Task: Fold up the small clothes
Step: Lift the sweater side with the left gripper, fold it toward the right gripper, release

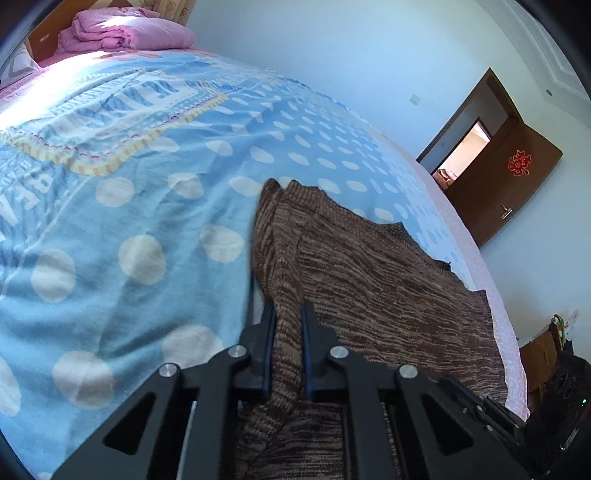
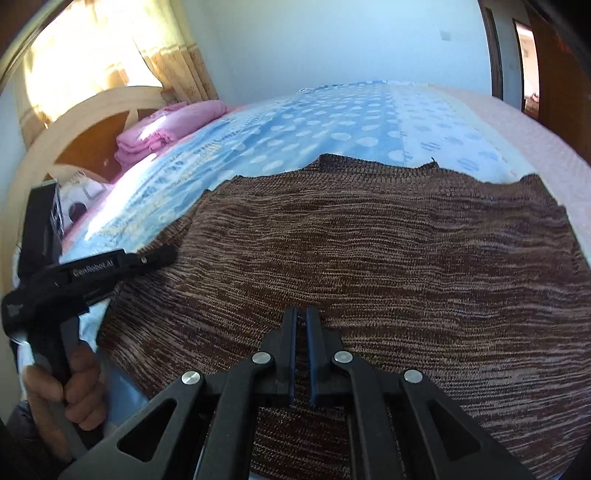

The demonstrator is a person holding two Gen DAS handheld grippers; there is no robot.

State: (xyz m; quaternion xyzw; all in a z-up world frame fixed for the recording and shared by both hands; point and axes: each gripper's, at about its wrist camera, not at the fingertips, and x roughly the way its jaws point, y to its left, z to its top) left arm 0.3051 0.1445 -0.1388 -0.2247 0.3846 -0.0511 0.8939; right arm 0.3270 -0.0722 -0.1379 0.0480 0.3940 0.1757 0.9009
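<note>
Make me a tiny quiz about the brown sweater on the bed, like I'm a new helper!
1. True or false: the left gripper is shut on a fold of the brown sweater.
2. What pattern is on the blue bedspread?
3. What lies folded by the headboard: A pink blanket, B green towel, C red pillow?

Key: 1 true; 2 white dots; 3 A.

Bright daylight through the curtains, glaring on the pink quilt and bedspread. Strong fisheye bending, dark corners, slight motion blur at edges.
</note>
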